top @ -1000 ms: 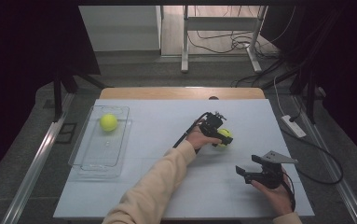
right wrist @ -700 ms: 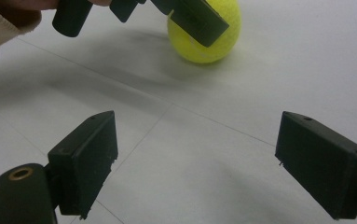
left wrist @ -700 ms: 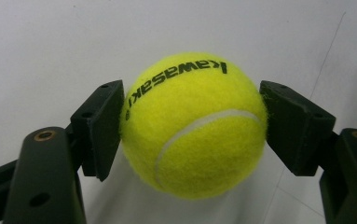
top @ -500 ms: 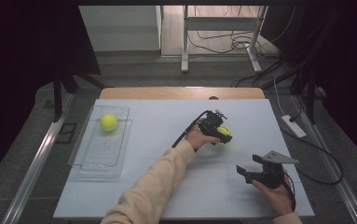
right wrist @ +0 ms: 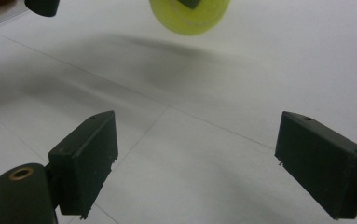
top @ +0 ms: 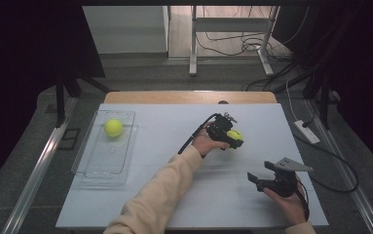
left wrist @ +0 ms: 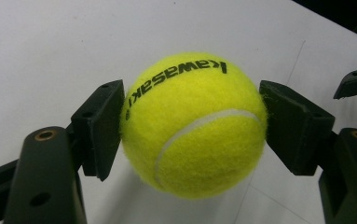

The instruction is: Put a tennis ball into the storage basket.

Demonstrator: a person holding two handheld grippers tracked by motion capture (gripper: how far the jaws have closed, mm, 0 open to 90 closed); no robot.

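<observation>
Two tennis balls and a clear tray on a white table, seen at the lift stage of a pick-and-place. The left gripper (top: 229,138), reaching across the table well to the right of the tray (top: 89,166), is clamped on a tennis ball (top: 234,135); in the left gripper view both black pads press the ball's (left wrist: 194,124) felt on opposite sides, and the shadow beneath it suggests that it hangs just above the table (top: 155,122) rather than resting on it. A second tennis ball (top: 113,127) lies inside the tray, toward its far end. The right gripper (top: 267,181) hovers near the table's front edge, farther from the tray than the left one, with its jaws spread wide and nothing between them; in the right gripper view its pads (right wrist: 85,161) frame bare tabletop, with the held ball (right wrist: 190,16) at the top edge.

Step in hand, as judged: the ball is grasped and lifted clear. The next move probably calls for carrying it leftward across the table to the tray, keeping the grip firm on the springy felt, clearing the tray's low wall, and lowering it into the free space nearer than the ball already there before loosening the jaws, so that neither ball rolls out.
</observation>
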